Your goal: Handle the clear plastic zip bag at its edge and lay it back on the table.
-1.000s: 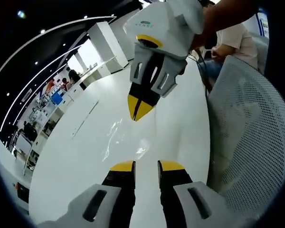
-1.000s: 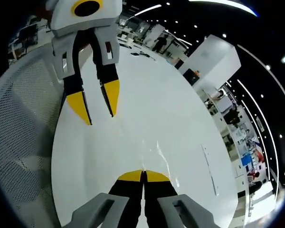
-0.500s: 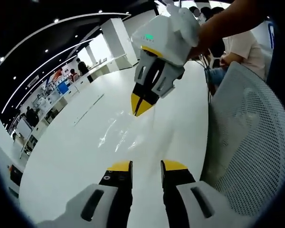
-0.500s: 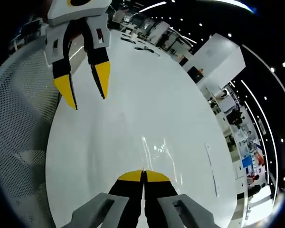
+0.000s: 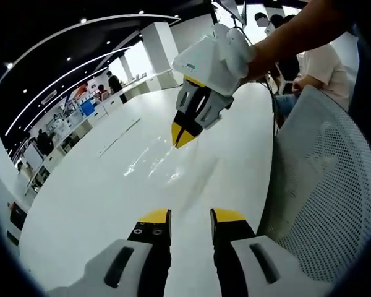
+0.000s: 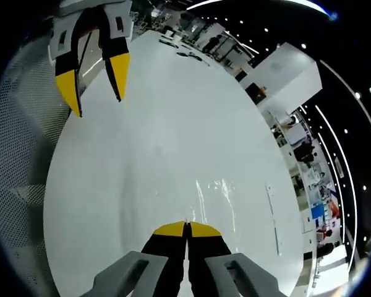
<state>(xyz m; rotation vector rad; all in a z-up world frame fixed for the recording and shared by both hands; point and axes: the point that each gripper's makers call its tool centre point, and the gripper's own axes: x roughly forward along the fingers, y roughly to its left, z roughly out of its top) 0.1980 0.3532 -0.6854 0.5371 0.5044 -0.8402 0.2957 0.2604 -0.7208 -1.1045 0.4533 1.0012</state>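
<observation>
Glossy white table (image 5: 99,198) with clear zip bag (image 5: 149,162) flat on it

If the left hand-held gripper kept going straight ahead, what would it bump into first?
Probably the white table: the left hand-held gripper points down along it. Farther along lies the clear bag, pinched by the right hand-held gripper. Depth is unclear.

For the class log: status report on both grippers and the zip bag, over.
Right gripper shut on clear zip bag edge. Left gripper open, apart. Bag trails onto white table. Mesh chair alongside.
</observation>
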